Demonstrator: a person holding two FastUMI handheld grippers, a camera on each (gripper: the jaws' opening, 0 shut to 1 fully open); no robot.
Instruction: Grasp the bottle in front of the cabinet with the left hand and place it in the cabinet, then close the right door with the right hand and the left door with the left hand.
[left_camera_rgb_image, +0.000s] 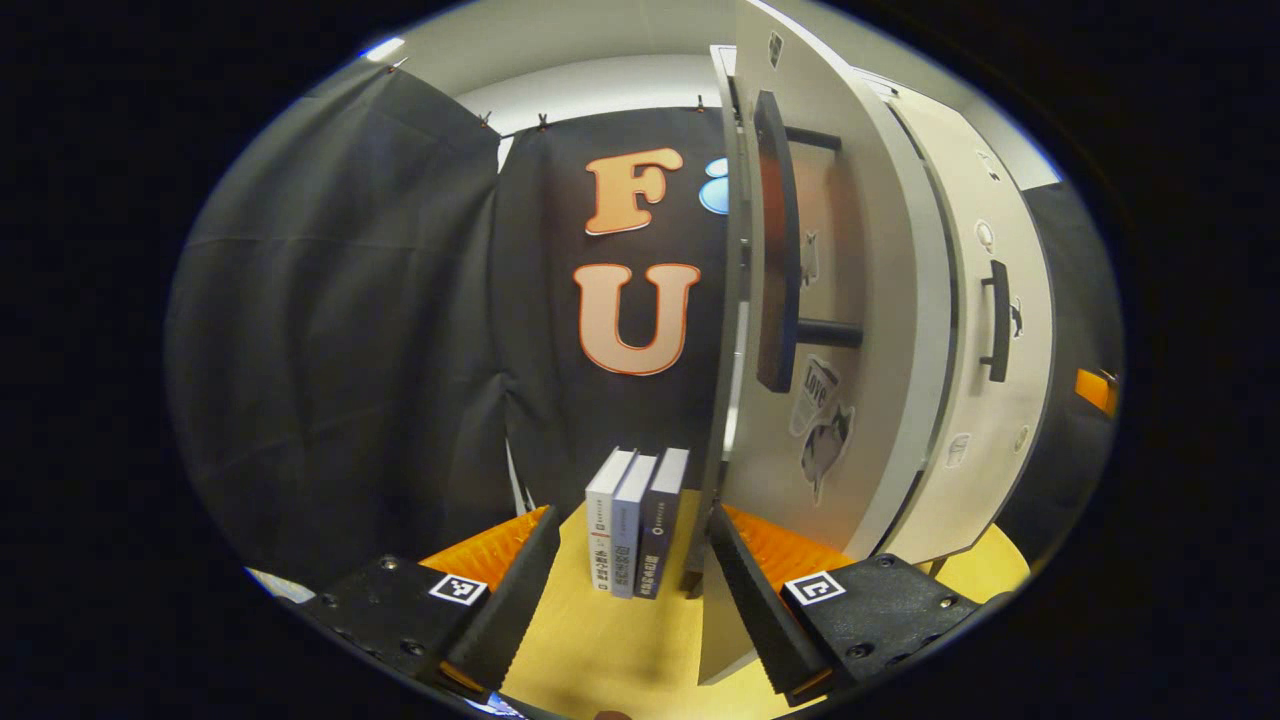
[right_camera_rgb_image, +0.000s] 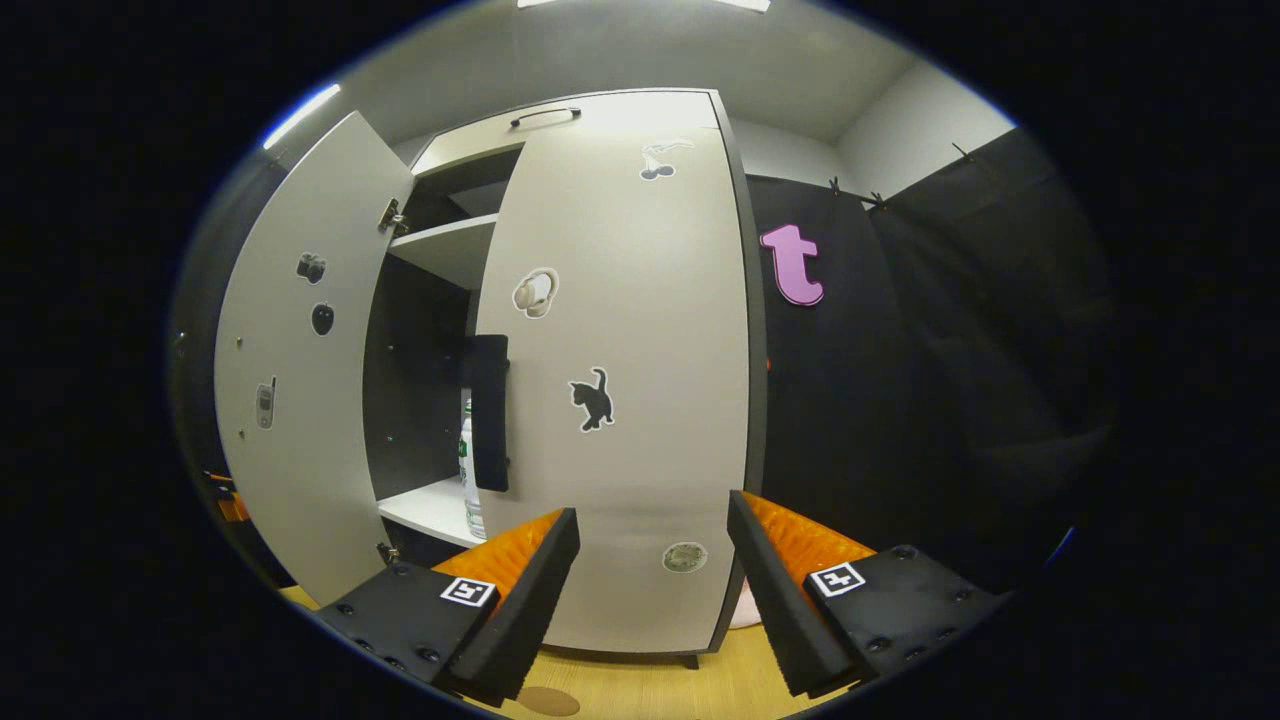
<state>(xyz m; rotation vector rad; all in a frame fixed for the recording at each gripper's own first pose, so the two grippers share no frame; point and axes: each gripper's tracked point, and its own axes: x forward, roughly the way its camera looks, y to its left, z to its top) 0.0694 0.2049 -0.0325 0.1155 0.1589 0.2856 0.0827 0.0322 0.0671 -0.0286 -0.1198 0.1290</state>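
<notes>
1. Holding my left gripper (left_camera_rgb_image: 632, 585) with its jaws spread wide and nothing between them, I look along them at the yellow table (left_camera_rgb_image: 600, 640) below.
2. Just past my left jaws, three books (left_camera_rgb_image: 636, 520) stand upright side by side on the table, spines toward me.
3. Right of the books, the left door (left_camera_rgb_image: 850, 330) stands edge-on to me, partly open, with its dark handle (left_camera_rgb_image: 776, 240) and a few stickers on its outer face. Its lower corner sits close to my right-hand jaw; I cannot tell whether they touch.
4. Beyond that door, the right door (left_camera_rgb_image: 985, 330) lies against the cabinet front, its own handle visible.
5. My right gripper (right_camera_rgb_image: 652, 590) also holds its jaws wide apart and empty, facing the cabinet (right_camera_rgb_image: 560, 120) straight on.
6. In the right gripper view, the right door is closed, carrying a cat sticker (right_camera_rgb_image: 593, 399) and a headphone sticker (right_camera_rgb_image: 535, 292).
7. The left door swings out on the left side of that view, leaving a gap into the dark interior.
8. Through the gap, the bottle (right_camera_rgb_image: 468, 470) stands upright on the lower white shelf (right_camera_rgb_image: 425, 510), half hidden behind the right door's handle.
9. Farthest back hangs the black cloth wall (right_camera_rgb_image: 930, 380).
</notes>
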